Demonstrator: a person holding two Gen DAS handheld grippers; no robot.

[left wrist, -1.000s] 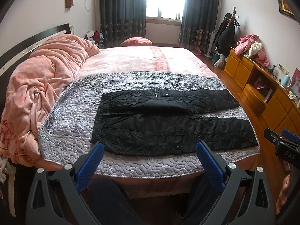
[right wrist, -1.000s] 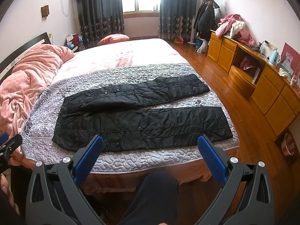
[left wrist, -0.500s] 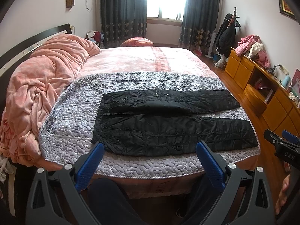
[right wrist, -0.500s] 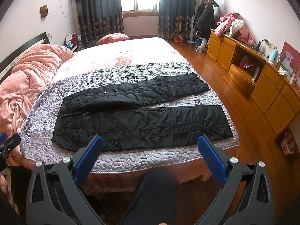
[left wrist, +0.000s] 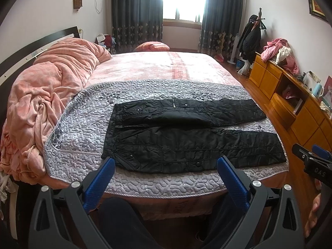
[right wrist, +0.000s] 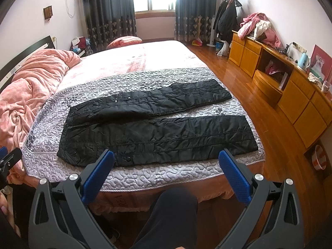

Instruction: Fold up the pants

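The black pants (left wrist: 193, 143) lie flat on the grey quilt (left wrist: 83, 128) near the bed's front edge, waistband toward the headboard end, legs spread apart. They look padded, soft and slick, best pinched at waistband and hem. The left gripper (left wrist: 166, 178) and the right gripper (right wrist: 166, 174) hang released, empty. Only the right view shows the striped bowl (right wrist: 319, 157) on the floor.

Right gripper (left wrist: 311, 161) edge-cropped, perhaps half out of frame.
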